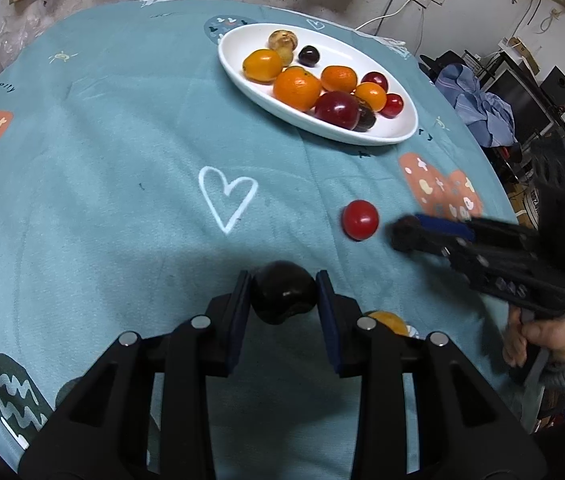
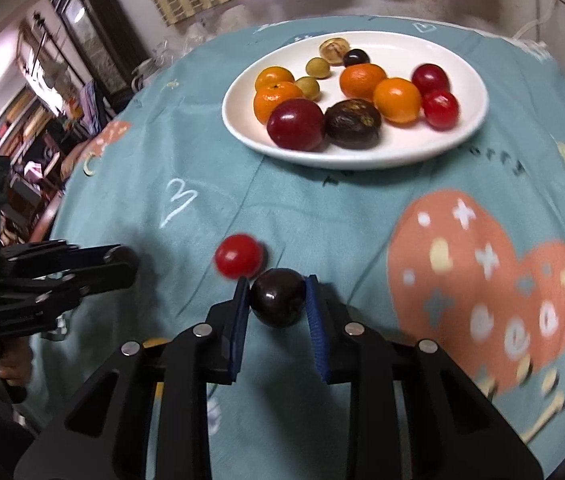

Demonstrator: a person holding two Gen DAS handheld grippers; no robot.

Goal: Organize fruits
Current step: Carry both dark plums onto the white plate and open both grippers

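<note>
Two dark fruits are held, one by each gripper. A dark wrinkled fruit (image 1: 283, 297) is clamped between the blue pads of the left gripper (image 1: 283, 300), and a dark glossy plum (image 2: 278, 297) is pinched between the pads of the right gripper (image 2: 278, 300). A red cherry tomato (image 2: 238, 256) is seen on the teal tablecloth (image 2: 322, 208) just ahead and left of the right gripper's tips, and ahead and right of the left gripper. An orange fruit (image 1: 388, 321) is partly hidden below the left gripper's right finger. Farther ahead of both grippers, a white oval plate (image 2: 470, 76) is loaded with oranges, red plums, small green fruits and a dark passion fruit (image 2: 353, 123).
</note>
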